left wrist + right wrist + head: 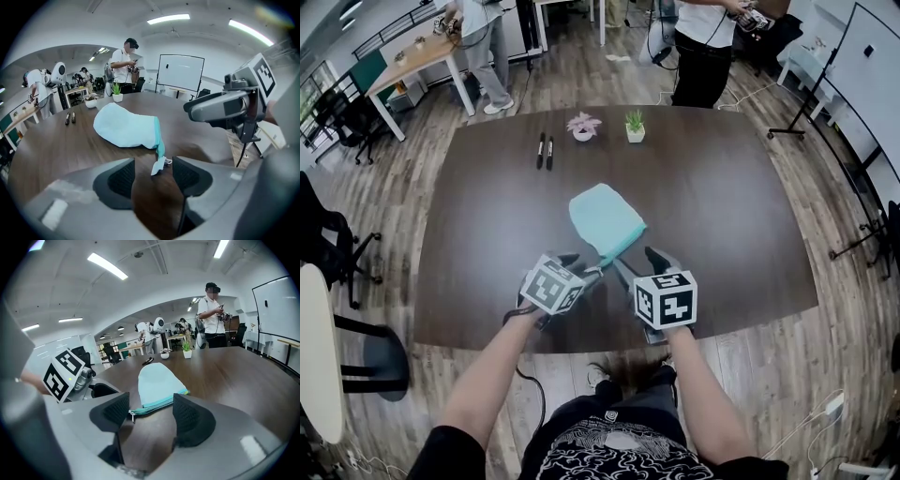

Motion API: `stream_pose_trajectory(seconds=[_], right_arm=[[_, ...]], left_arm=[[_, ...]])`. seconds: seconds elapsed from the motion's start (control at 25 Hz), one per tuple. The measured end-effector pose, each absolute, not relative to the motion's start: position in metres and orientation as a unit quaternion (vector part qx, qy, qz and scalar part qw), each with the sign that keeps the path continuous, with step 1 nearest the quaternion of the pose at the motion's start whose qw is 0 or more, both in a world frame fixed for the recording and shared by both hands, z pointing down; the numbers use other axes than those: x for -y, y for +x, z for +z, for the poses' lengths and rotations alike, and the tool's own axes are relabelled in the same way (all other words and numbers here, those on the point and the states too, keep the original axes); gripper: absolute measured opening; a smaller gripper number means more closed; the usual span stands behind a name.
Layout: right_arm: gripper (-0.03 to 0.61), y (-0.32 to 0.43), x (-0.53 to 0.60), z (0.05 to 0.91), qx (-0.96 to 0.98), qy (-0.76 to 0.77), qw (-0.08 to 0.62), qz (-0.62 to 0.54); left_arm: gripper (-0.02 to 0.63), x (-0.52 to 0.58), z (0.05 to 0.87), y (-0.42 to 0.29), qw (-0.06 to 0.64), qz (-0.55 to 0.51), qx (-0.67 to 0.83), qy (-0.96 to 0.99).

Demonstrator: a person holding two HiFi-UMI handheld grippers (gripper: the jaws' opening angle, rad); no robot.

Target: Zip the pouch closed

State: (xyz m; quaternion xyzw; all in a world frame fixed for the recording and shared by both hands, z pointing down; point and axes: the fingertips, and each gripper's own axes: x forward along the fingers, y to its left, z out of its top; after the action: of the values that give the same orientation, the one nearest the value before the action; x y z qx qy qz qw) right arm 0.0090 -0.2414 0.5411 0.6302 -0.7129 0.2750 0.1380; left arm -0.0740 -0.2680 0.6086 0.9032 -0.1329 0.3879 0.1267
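The left claw (152,176) is open. The tiny tab (158,165) sits between its jaws, not pinched yet. The right claw (150,413) is open too, by the zip (152,405). The pouch (605,220) lies on the tabletop (722,206). The tab may slip out, and an unheld pouch could slide.

Grey two-jaw left claw (152,171): jaws wide apart, black ribbed pads (122,178) facing each other, nose tilted down toward surface. Grey two-jaw right claw (151,416): jaws wide apart, tilted down less steeply. In head view, claws side by side, tips angled toward each other, close but apart. Black-and-white marker cube (551,286) atop left claw, matching cube atop right. Bare left forearm (492,370) and bare right forearm (698,394) extended behind claws.
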Motion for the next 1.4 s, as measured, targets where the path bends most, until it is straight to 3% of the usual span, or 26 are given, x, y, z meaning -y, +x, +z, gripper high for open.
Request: stream_pose_trajectory(seconds=[0.2, 0.52, 1.08, 1.4], right_arm=[[0.290, 0.012, 0.234, 0.546, 0.708, 0.633, 0.138, 0.281], [0.285, 0.019, 0.228, 0.548, 0.700, 0.639, 0.141, 0.286], [0.284, 0.010, 0.231, 0.534, 0.721, 0.620, 0.144, 0.274], [0.277, 0.005, 0.239, 0.521, 0.747, 0.592, 0.139, 0.268]], left_arm=[[0.217, 0.262, 0.617, -0.069, 0.123, 0.397, 0.116, 0.902], [0.032, 0.261, 0.622, -0.066, 0.129, 0.398, 0.114, 0.901], [0.021, 0.261, 0.592, -0.069, 0.231, 0.333, 0.116, 0.907], [0.021, 0.263, 0.567, -0.064, 0.233, 0.318, 0.114, 0.912]])
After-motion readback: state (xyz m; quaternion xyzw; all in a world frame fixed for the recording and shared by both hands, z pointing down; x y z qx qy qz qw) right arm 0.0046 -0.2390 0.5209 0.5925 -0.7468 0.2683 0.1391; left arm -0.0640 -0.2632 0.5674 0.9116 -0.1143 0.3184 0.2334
